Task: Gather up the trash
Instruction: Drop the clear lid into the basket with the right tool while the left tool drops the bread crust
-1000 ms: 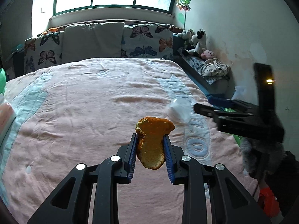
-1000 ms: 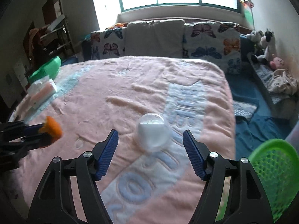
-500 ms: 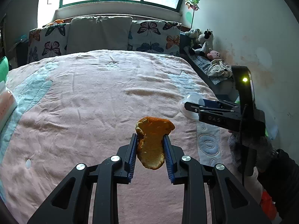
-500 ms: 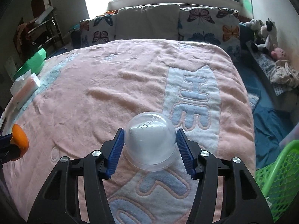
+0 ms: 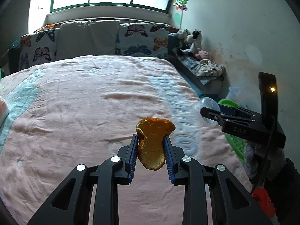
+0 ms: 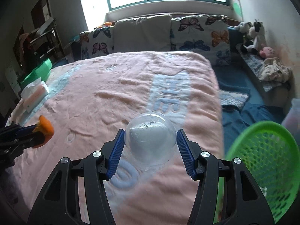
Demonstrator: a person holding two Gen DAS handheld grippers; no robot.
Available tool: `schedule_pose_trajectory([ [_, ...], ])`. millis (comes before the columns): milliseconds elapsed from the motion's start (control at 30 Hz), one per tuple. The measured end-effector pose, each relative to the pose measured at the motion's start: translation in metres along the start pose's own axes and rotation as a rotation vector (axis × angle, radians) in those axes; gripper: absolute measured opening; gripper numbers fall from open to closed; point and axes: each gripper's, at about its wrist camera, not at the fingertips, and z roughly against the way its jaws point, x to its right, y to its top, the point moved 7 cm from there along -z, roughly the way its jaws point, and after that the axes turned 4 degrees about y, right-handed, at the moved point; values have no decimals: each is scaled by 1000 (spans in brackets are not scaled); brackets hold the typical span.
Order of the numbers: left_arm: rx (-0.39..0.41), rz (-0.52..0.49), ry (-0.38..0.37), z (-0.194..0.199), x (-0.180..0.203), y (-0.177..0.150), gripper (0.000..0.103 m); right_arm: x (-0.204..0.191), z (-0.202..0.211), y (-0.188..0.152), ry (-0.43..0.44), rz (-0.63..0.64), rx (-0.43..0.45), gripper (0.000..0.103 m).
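My right gripper (image 6: 150, 146) is clamped on the clear dome lid (image 6: 151, 143), the green basket (image 6: 262, 161) sits at its four o'clock, nearer than my left gripper (image 5: 151, 155) pinching orange peel (image 5: 152, 142)

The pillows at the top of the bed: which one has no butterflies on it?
The middle pillow. It is plain grey, while the left pillow and the right pillow beside it are white with coloured butterflies.
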Motion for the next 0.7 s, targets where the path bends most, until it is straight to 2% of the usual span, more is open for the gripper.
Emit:
schedule_pose_trajectory([
  [167, -3, -41, -40, 0, 31, -1, 27, 24, 42, -16, -45, -30, 30, 57],
  [400, -19, -90, -97, -7, 75, -1, 27, 81, 89, -49, -146, -118, 43, 58],
  [700, -49, -155, -141, -21, 127, -2, 27, 134, 113, -86, -224, -215, 22, 58],
])
